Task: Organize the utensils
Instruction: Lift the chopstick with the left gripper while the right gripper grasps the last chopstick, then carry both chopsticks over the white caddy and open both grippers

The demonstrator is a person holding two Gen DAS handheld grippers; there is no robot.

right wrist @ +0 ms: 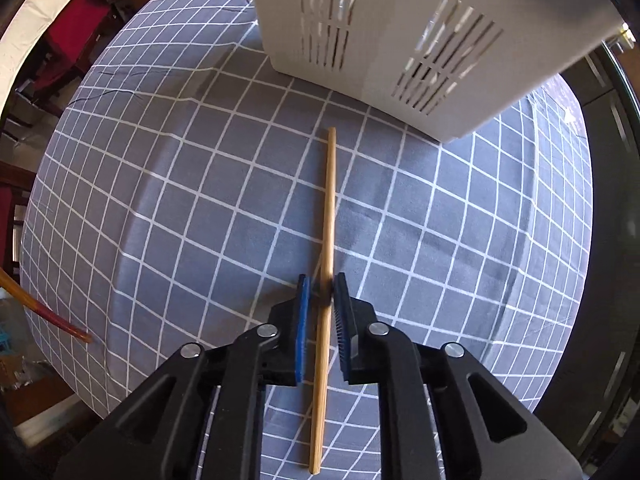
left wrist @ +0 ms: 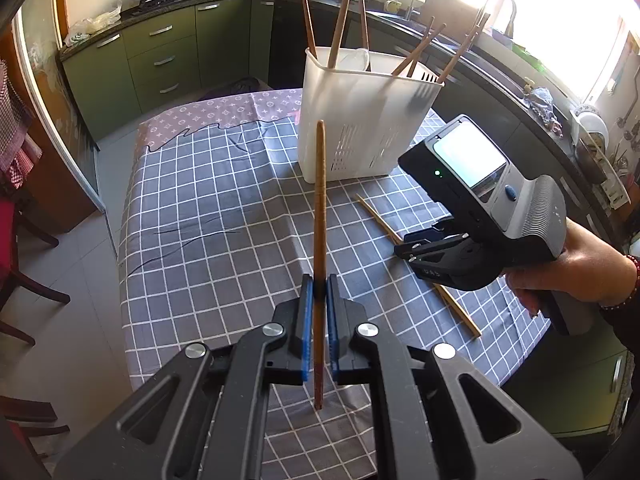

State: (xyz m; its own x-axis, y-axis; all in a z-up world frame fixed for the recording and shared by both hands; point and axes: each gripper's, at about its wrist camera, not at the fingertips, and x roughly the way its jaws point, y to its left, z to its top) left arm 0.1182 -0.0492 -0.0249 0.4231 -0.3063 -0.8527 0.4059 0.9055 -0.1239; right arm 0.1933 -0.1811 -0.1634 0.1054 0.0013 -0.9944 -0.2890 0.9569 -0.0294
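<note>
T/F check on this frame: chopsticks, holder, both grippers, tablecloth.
1. The left gripper is shut on a dark chopstick. True.
2. The white holder is empty. False: several chopsticks stand in it.
3. A pale chopstick lies between the right gripper fingers. True.
4. The tablecloth is plain red. False: grey with a white grid.

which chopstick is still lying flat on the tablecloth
The pale bamboo chopstick under the right gripper. The darker one is clamped in the left gripper; the others stand in the white holder.
</note>
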